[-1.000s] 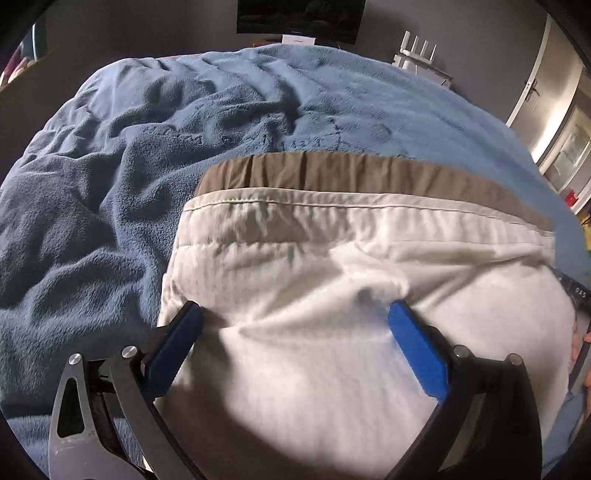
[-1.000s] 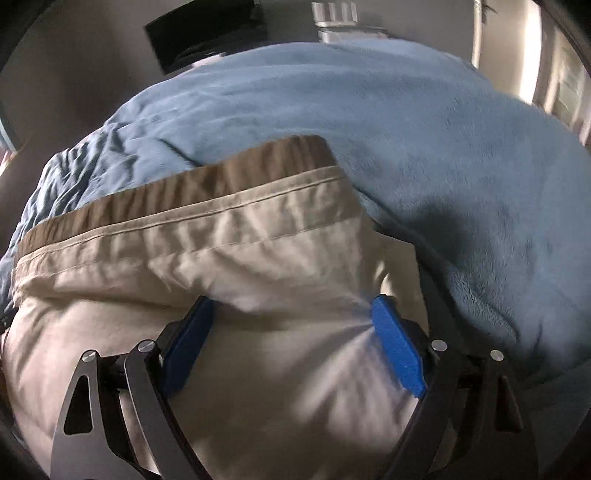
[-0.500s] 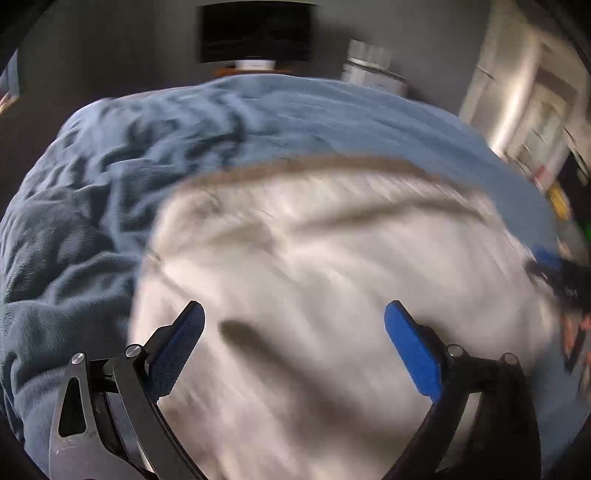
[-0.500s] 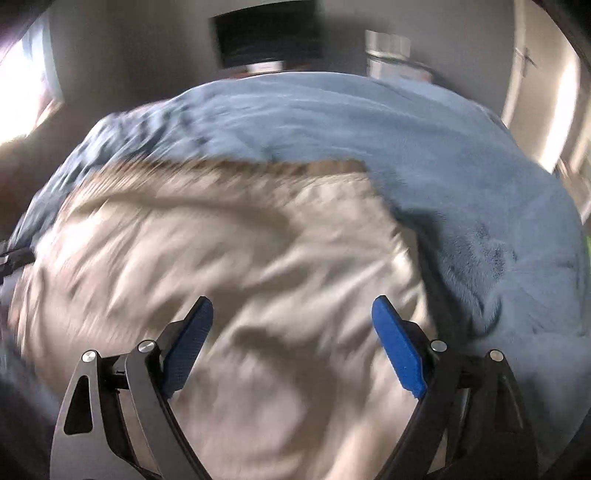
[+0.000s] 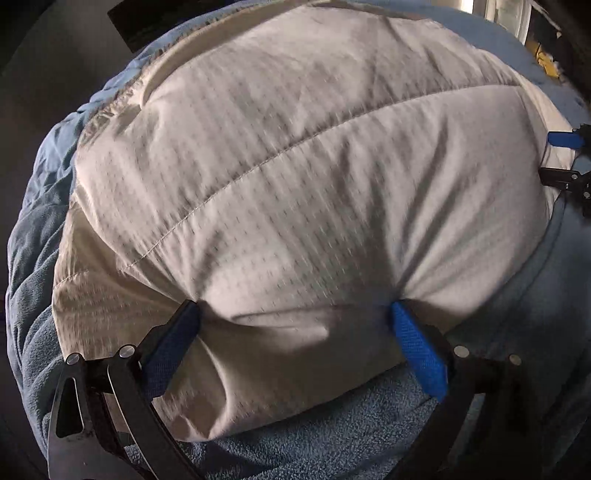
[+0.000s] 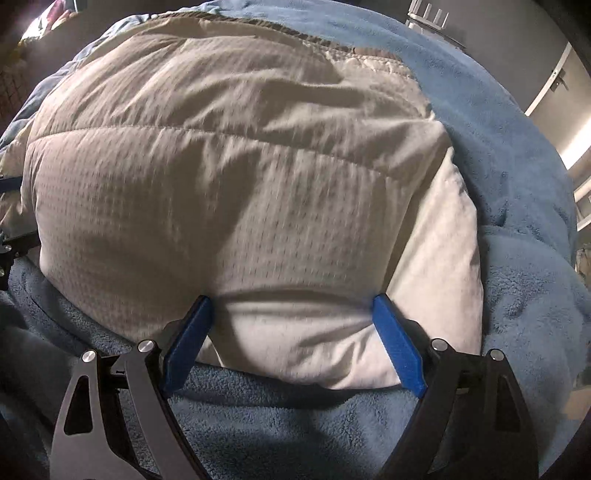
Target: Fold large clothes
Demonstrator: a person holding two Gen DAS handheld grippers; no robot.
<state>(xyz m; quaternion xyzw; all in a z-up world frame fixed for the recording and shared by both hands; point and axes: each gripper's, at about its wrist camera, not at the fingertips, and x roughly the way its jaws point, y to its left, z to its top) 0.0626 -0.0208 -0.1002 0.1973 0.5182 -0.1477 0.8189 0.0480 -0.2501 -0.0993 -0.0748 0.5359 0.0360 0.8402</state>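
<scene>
A cream quilted puffy jacket [image 5: 295,166] lies spread on a blue fleece blanket [image 5: 332,424]. My left gripper [image 5: 294,306] stands open over the jacket's near edge. Its blue fingertips dent the padding, which bulges between them. In the right wrist view the same jacket [image 6: 240,166] fills the middle, with the blanket [image 6: 517,184] to its right. My right gripper [image 6: 292,300] is open too, its tips sunk into the near edge beside the jacket's right corner. A blue pad [image 5: 561,139] of the right gripper shows at the far right of the left wrist view.
The blanket runs on in front of the jacket and to both sides. A dark screen [image 5: 125,22] stands beyond the bed's far end. A white antenna box [image 6: 428,18] and a pale door [image 6: 554,81] are at the back right.
Both grippers have drawn back over the jacket to its near edge and rolled. The brown band near the far edge has almost left view. The jaws kept their width.
</scene>
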